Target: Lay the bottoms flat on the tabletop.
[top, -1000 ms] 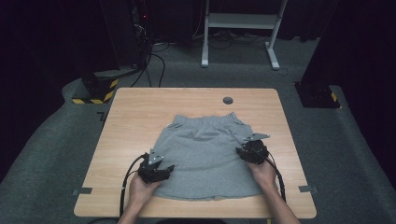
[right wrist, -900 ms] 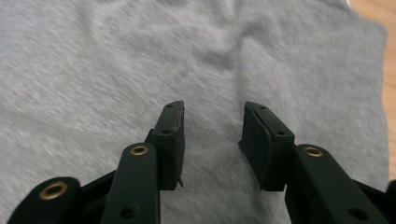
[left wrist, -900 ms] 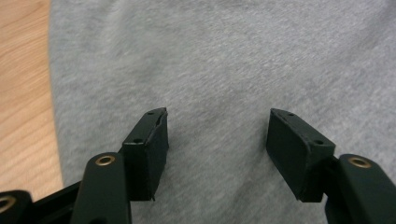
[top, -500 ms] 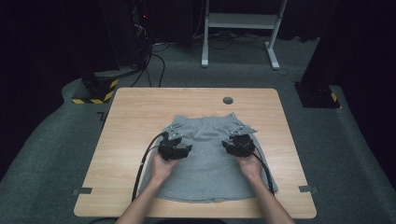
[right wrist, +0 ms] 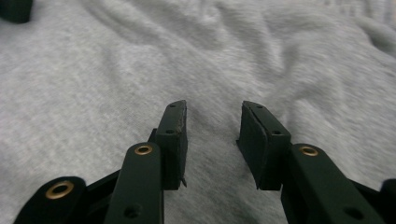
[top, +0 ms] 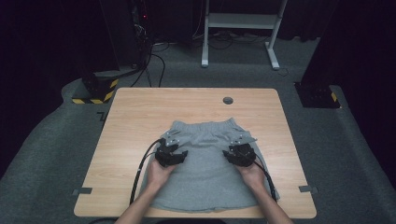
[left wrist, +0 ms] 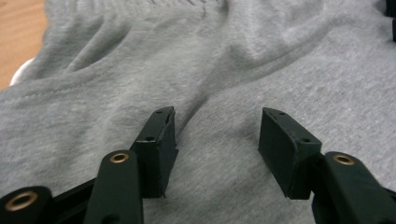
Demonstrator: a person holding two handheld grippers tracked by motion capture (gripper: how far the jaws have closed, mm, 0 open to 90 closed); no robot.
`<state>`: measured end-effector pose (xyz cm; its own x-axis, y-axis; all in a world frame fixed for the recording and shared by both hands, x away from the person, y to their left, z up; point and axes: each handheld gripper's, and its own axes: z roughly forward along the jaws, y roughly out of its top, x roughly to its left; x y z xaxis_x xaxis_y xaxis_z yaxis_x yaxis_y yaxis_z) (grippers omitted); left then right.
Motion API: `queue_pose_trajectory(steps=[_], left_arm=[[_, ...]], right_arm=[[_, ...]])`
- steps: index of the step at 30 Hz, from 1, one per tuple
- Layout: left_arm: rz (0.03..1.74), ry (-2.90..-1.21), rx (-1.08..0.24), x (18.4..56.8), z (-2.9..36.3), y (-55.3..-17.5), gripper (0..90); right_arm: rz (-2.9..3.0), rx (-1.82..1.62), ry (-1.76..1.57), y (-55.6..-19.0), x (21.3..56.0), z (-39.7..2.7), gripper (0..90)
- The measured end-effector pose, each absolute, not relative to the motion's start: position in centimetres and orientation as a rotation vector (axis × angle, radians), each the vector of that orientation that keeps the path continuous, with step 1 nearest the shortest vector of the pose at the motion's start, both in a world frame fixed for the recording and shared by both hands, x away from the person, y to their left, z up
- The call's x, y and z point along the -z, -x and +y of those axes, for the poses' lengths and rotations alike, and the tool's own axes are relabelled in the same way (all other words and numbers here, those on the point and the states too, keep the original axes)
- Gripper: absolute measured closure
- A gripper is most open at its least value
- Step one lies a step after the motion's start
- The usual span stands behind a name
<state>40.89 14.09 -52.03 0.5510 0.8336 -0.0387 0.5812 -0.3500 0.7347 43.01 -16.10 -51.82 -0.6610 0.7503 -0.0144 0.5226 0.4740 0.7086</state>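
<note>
Soft, wrinkled grey shorts (top: 205,172) lie under my left gripper (left wrist: 217,133) and right gripper (right wrist: 212,140); both jaws half-open, just closing, holding nothing.

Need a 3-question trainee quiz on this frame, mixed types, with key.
1. True or false: the left gripper is clamped on a fold of the grey shorts.
2. Which end of the shorts lies farther from the person? A) elastic waistband B) leg hems
3. What small dark round thing sits in the table beyond the shorts?

Key: 1. False: in the left gripper view its jaws stand apart over flat fabric. 2. A. 3. A round cable hole.
</note>
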Motion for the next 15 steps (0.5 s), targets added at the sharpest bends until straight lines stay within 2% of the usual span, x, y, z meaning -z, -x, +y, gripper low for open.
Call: queue_pose_trajectory(steps=[4,7,11,15], left_arm=[[1.128,-2.089,-0.395,51.5,13.9,-39.5,42.9],[1.068,-2.018,-0.378,50.4,13.6,-39.4,45.2],[1.029,-1.994,-0.405,49.1,12.1,-41.3,45.3],[1.065,-2.007,-0.403,49.6,10.7,-43.8,45.3]], right_arm=[[2.508,-0.973,-0.995,-41.1,51.4,-15.4,61.4],[2.525,-0.986,-0.953,-40.5,51.0,-15.1,62.1],[2.419,-1.085,-1.061,-42.7,50.1,-15.6,63.0],[2.359,-1.081,-1.136,-44.4,49.7,-15.3,62.9]])
